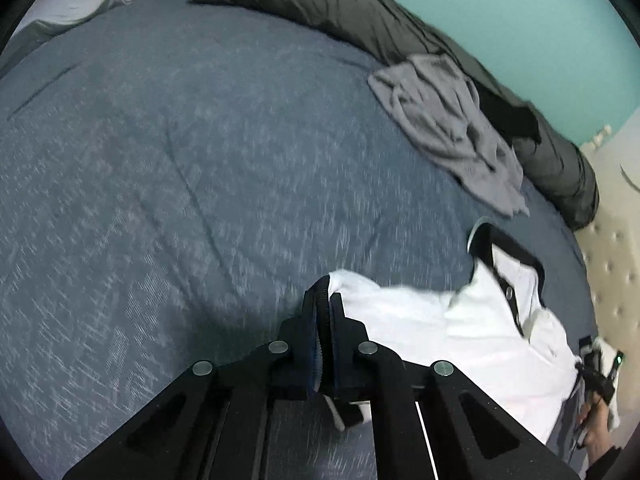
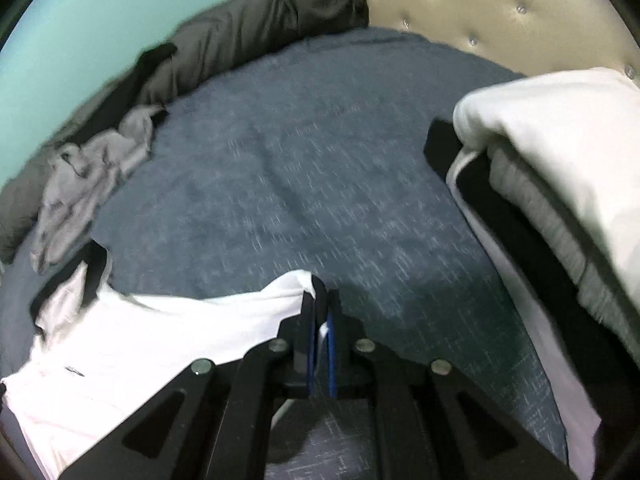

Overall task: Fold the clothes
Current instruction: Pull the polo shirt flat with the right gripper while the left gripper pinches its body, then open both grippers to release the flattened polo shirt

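Pinching opposite edges of the white polo shirt (image 1: 460, 332), the left gripper (image 1: 326, 300) and right gripper (image 2: 322, 300) each have fingers clamped together on its fabric, holding it over the blue bedspread (image 1: 200, 160). No readable writing shows; a small chest mark (image 2: 74, 371) is illegible. Only the right wrist view shows the folded stack (image 2: 560, 168). A crumpled grey garment (image 1: 444, 128) lies near the dark duvet (image 1: 340, 4).

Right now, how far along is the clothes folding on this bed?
Done: a folded stack sits by the headboard. In hand: the white polo shirt, pinched at opposite edges by the left tongs and right tongs. Left: the crumpled grey garment near the dark duvet.
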The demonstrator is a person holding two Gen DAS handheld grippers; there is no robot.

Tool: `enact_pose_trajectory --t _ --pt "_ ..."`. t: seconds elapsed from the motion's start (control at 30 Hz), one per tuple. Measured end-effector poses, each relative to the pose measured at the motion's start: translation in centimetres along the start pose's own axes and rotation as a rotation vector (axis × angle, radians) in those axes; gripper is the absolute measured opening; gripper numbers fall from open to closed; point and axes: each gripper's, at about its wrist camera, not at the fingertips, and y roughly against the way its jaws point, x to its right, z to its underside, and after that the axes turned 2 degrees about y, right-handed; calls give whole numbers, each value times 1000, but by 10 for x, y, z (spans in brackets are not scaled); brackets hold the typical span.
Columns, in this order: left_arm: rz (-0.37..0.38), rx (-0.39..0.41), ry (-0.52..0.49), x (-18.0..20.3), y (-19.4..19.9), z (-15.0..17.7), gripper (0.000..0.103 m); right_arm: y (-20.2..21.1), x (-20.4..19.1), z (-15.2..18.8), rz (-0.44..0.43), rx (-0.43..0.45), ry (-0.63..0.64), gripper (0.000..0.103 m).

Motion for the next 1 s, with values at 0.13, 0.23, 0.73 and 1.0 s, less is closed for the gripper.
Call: enact_pose_trajectory --t 0.13,0.23,0.73,1.0 --pt "15 -37 11 -4 -6 15 8 -17 -15 9 -19 -79 68 7" --pt "10 -21 20 -9 4 21 37 -8 -14 13 5 -31 41 40" --pt "73 -193 -131 3 72 131 57 96 -56 141 -308 -158 152 51" --pt "125 -325 -243 33 95 217 57 130 -110 245 -483 -363 275 51"
